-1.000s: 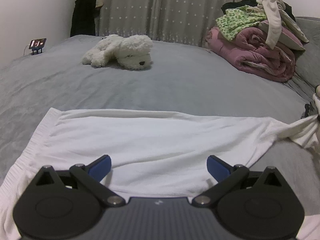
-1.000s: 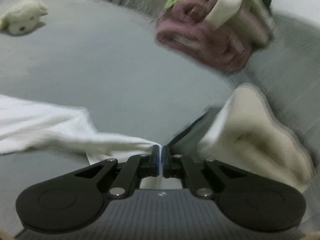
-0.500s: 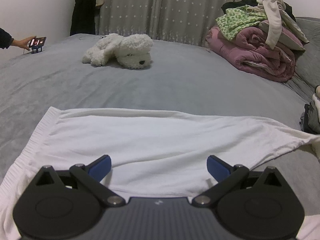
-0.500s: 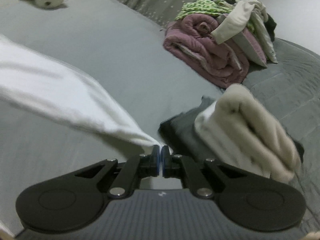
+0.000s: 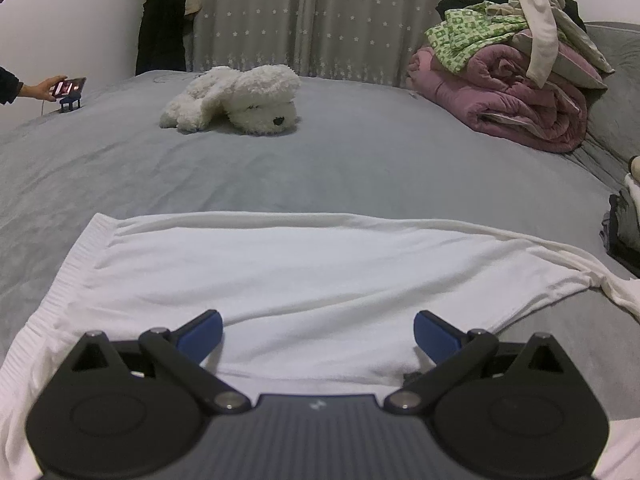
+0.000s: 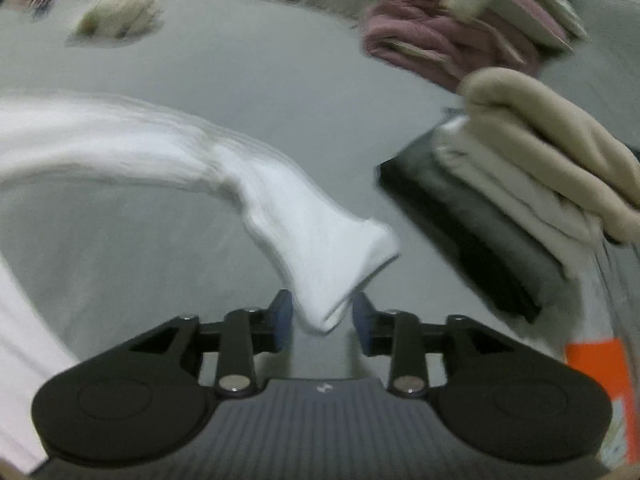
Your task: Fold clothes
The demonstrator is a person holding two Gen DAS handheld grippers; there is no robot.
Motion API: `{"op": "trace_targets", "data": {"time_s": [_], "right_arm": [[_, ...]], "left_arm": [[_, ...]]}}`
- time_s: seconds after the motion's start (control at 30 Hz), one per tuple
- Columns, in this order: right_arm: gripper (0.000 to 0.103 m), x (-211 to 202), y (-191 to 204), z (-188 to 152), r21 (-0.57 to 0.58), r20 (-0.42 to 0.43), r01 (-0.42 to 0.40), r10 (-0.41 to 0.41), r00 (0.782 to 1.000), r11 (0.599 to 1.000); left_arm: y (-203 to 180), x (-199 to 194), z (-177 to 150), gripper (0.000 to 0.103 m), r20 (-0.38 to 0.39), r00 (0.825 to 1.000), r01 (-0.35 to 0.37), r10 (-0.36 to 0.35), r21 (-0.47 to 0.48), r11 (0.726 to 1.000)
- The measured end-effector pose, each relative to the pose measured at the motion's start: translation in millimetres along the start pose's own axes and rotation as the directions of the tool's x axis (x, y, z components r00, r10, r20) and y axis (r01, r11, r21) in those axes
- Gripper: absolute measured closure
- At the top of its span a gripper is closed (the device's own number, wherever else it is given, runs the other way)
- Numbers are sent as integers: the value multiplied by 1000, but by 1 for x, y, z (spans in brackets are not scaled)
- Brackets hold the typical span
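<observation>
A white garment (image 5: 304,272) lies spread flat on the grey bed (image 5: 360,160), its ribbed hem at the left. My left gripper (image 5: 318,330) hovers low over the garment's near edge, open wide, with nothing between its blue pads. In the blurred right wrist view the garment's sleeve (image 6: 320,248) runs from the left down to my right gripper (image 6: 322,318). Its jaws are opening, and the sleeve's cuff end sits loose between the pads (image 6: 282,316), which stand apart from the cloth.
A stack of folded clothes, beige over dark (image 6: 532,184), sits right of the sleeve. A pink rolled quilt with loose clothes (image 5: 516,80) lies at the back right. A white plush dog (image 5: 240,98) rests mid-bed. At far left a person's hand touches a phone on a stand (image 5: 68,90).
My right gripper carried the sleeve end rightward and down, then its jaws parted, letting go of the cuff. The sleeve now lies stretched out on the bed. The left gripper stayed still.
</observation>
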State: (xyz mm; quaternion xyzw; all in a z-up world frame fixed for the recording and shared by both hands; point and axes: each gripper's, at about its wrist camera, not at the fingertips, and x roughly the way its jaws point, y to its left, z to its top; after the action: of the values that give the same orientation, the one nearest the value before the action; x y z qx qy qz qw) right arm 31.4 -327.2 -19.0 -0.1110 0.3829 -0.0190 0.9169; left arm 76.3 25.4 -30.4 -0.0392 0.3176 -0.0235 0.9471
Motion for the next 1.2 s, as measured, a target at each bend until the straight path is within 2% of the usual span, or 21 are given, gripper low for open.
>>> {"op": "trace_targets", "data": {"time_s": [0.13,0.23,0.33,0.5,0.7,0.73,0.8,0.83,0.93,1.0,1.1,1.2], "right_arm": [[66,8,-32,9,209,35,-5,-2,999,978],[66,20,-52,5,325,49,10,-27,998,946],[66,33,-68,-5,375,37,17,-33,999,927],[66,45,-76,-18,395,85,-71,40,996,916],[65,58,-68,-9,375,176,-206,149,973,904],[64,57,-64,-7,358,197,-243,181,964,901],[64,47,-52,-2,295,259,-347,275,926,890],[64,42,-47,-1,257,291,-373,296,910,892],[64,39,-49,-1,246,324,-381,294,899,891],[64,43,-63,-4,296,348,-393,285,893,871],[64,58,-87,-9,392,355,-396,260,898,830],[64,68,-91,-11,420,330,-418,293,897,806]], "left_arm": [[2,-4,2,1,14,1000,10,-10,1,1000],[0,-12,4,5,39,999,7,-10,90,996],[-7,-18,6,7,68,998,-27,15,178,984],[-38,-9,13,8,51,999,-10,-4,284,959],[-100,15,23,8,34,999,12,-28,408,913],[-110,20,24,8,31,999,14,-30,426,905],[-126,30,27,8,31,999,13,-31,466,885],[-133,34,27,8,34,999,8,-28,488,873],[-150,45,30,8,43,999,-3,-24,541,841],[-156,51,34,8,43,999,-4,-24,554,832],[-165,60,39,8,44,999,-3,-27,569,822],[-170,67,45,8,48,998,4,-38,572,820]]}}
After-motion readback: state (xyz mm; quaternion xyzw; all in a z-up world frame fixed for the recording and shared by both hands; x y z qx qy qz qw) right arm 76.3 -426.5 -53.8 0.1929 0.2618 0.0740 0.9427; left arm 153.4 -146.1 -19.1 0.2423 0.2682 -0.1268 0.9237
